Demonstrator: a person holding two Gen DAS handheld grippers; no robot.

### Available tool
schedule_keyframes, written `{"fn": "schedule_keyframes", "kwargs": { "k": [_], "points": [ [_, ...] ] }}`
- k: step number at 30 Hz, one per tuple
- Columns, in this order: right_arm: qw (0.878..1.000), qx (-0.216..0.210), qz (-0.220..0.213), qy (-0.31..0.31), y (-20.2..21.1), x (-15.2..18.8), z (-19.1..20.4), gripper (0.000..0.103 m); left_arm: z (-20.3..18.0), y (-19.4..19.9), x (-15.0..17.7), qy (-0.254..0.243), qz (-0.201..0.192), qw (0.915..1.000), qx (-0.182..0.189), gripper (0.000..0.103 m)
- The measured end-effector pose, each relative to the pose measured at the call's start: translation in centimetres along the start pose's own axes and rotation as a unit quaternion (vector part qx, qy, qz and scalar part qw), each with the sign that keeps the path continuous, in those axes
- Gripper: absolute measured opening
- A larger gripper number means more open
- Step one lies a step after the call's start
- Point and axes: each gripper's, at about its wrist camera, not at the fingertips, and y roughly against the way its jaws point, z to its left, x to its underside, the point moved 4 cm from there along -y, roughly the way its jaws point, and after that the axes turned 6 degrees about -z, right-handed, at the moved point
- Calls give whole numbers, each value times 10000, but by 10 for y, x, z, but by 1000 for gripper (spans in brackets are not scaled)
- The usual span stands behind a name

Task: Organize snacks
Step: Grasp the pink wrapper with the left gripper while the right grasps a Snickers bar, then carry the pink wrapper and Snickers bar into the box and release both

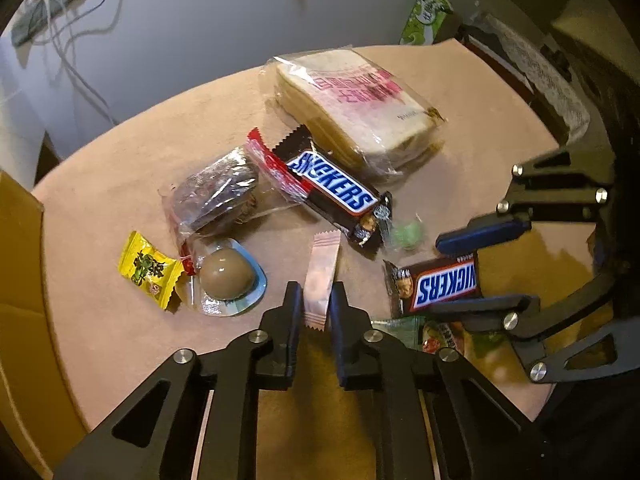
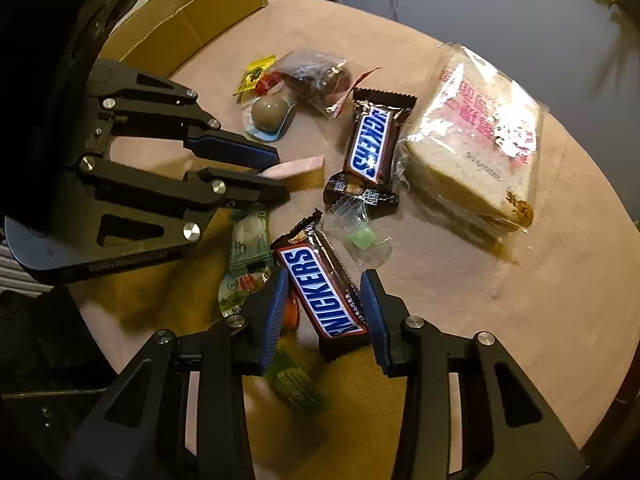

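A thin pink sachet (image 1: 321, 276) lies on the round pinkish table (image 1: 112, 184). My left gripper (image 1: 316, 300) is shut on its near end; in the right wrist view the sachet (image 2: 298, 166) sticks out of that gripper (image 2: 276, 170). A Snickers bar (image 2: 324, 292) lies slantwise between the blue pads of my right gripper (image 2: 325, 300), which press its two sides. From the left wrist view that gripper (image 1: 438, 276) comes in from the right around the same bar (image 1: 444, 284). A second Snickers bar (image 1: 332, 188) lies farther out.
A bagged bread loaf (image 1: 360, 100) sits at the far side. A dark snack in a clear bag (image 1: 216, 196), a yellow candy (image 1: 148, 272), a packed brown egg (image 1: 228, 276) and a green candy (image 1: 406, 234) lie around. A cardboard box (image 2: 192, 12) borders the table. Green packets (image 2: 248, 236) lie between the grippers.
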Motion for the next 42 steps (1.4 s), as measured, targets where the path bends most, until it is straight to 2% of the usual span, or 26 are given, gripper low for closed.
{"fn": "schedule_keyframes", "kwargs": {
  "k": [3,6,8,11,17,30,36,42],
  "points": [
    [10000,-47,52,46,-1,-1,1,40,-4,0,-1,-52,15,9999,141,12],
    [9996,4,195,192,-5,1,6,34,-10,-3,-1,-339,-57,9994,-7,12],
    [9993,73,239,292,-10,3,7,32,-6,-3,-4,-167,-84,9998,-15,9],
    [9998,12,165,79,-10,4,4,30,-3,-3,-4,50,-147,9999,-9,5],
    [9998,-71,19,-192,-6,8,-7,30,-2,0,-1,159,-225,9996,69,4],
    [9977,-3,-347,-581,34,15,-34,30,17,33,2,689,-599,9956,213,4],
    [9972,41,-534,-512,56,4,-25,30,27,53,3,882,-832,9926,122,4],
    [9970,-2,-718,-293,64,-24,-11,30,50,76,10,1186,-1055,9873,-84,4]
  ]
}}
